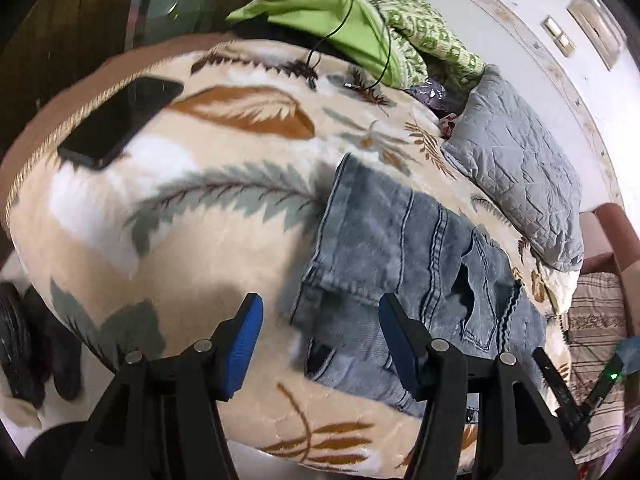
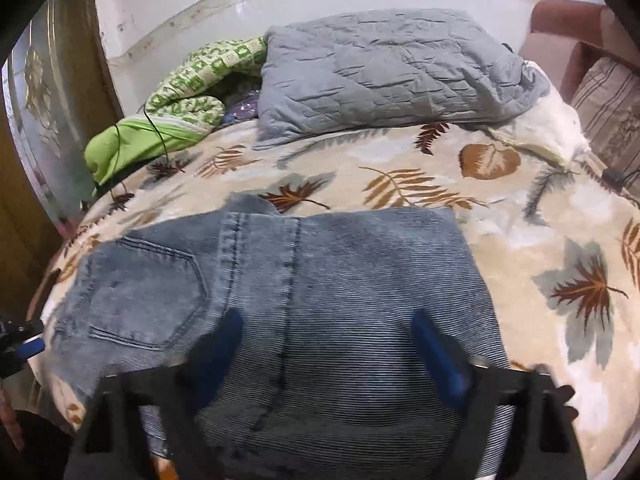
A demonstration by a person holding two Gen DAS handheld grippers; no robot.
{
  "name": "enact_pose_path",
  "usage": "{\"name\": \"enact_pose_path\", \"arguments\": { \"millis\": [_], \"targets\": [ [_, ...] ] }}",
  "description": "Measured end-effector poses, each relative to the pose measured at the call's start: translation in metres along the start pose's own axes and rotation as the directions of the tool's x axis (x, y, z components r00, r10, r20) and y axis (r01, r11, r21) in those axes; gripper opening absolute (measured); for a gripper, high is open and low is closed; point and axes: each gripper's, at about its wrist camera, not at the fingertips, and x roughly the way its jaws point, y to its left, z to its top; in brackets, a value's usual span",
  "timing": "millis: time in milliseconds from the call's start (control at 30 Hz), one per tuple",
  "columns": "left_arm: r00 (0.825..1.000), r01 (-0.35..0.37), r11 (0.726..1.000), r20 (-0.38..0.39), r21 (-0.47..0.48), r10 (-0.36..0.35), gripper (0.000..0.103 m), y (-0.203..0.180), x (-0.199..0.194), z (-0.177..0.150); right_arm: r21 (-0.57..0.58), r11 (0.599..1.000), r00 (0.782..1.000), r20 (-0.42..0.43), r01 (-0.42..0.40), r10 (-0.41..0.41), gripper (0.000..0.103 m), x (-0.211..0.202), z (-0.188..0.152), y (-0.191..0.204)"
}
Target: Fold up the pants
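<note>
Light blue denim pants [image 1: 404, 264] lie folded in a flat bundle on a leaf-patterned blanket [image 1: 200, 200]. In the right wrist view the pants [image 2: 320, 280] fill the middle, back pocket at the left. My left gripper [image 1: 320, 344] is open and empty, hovering over the near left edge of the pants. My right gripper [image 2: 328, 356] is open, low over the middle of the pants, holding nothing. The other gripper's tip shows at the far left of the right wrist view [image 2: 20, 344].
A black phone [image 1: 120, 120] lies on the blanket near the bed's left edge. A grey quilted pillow [image 2: 392, 68], a green cloth [image 1: 328, 20] with a black cable and a green patterned blanket [image 2: 188, 88] lie by the wall. A striped cushion [image 2: 608, 104] sits at right.
</note>
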Motion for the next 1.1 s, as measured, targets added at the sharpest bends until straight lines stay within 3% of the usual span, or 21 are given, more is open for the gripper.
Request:
{"name": "enact_pose_path", "arguments": {
  "millis": [33, 100, 167, 300, 367, 467, 533, 600, 667, 1100],
  "targets": [
    [1.000, -0.003, 1.000, -0.012, -0.007, 0.003, 0.060, 0.001, 0.003, -0.001, 0.003, 0.999, 0.999, -0.008, -0.032, 0.032, 0.048, 0.001, -0.001, -0.002],
    [0.999, 0.022, 1.000, -0.042, -0.020, -0.023, 0.056, 0.001, 0.008, -0.003, -0.014, 0.999, 0.999, -0.023, -0.049, 0.049, 0.037, 0.003, -0.003, 0.001],
    [0.995, 0.072, 0.997, -0.069, -0.020, -0.074, 0.041, -0.005, 0.011, -0.006, -0.054, 0.994, 0.996, -0.007, -0.090, 0.090, 0.036, -0.002, -0.005, 0.009],
    [0.988, 0.122, 0.992, -0.093, 0.018, -0.120, 0.035, -0.022, 0.007, -0.020, -0.145, 0.970, 0.978, 0.053, -0.193, 0.203, 0.035, -0.018, -0.007, 0.030],
    [0.981, 0.151, 0.988, -0.127, 0.015, -0.148, 0.032, -0.030, 0.009, -0.029, -0.153, 0.957, 0.966, 0.038, -0.247, 0.255, 0.035, -0.017, -0.009, 0.037],
    [0.971, 0.180, 0.984, -0.162, 0.014, -0.175, 0.032, -0.037, 0.006, -0.045, -0.161, 0.949, 0.962, -0.025, -0.271, 0.271, 0.035, -0.007, -0.016, 0.045],
    [0.967, 0.189, 0.982, -0.176, 0.025, -0.181, 0.034, -0.041, 0.004, -0.054, -0.162, 0.946, 0.960, -0.073, -0.280, 0.272, 0.035, 0.001, -0.020, 0.049],
    [0.962, 0.196, 0.981, -0.193, 0.006, -0.191, 0.046, -0.039, 0.006, -0.059, -0.179, 0.948, 0.961, -0.140, -0.263, 0.240, 0.036, 0.014, -0.028, 0.054],
    [0.961, 0.190, 0.981, -0.199, -0.037, -0.194, 0.062, -0.034, 0.013, -0.060, -0.198, 0.948, 0.965, -0.132, -0.248, 0.225, 0.036, 0.014, -0.030, 0.056],
    [0.922, 0.297, 0.907, -0.156, -0.299, -0.353, 0.063, -0.002, 0.036, -0.035, -0.170, 0.948, 0.959, -0.140, -0.269, 0.247, 0.037, 0.015, -0.027, 0.050]
  ]
}}
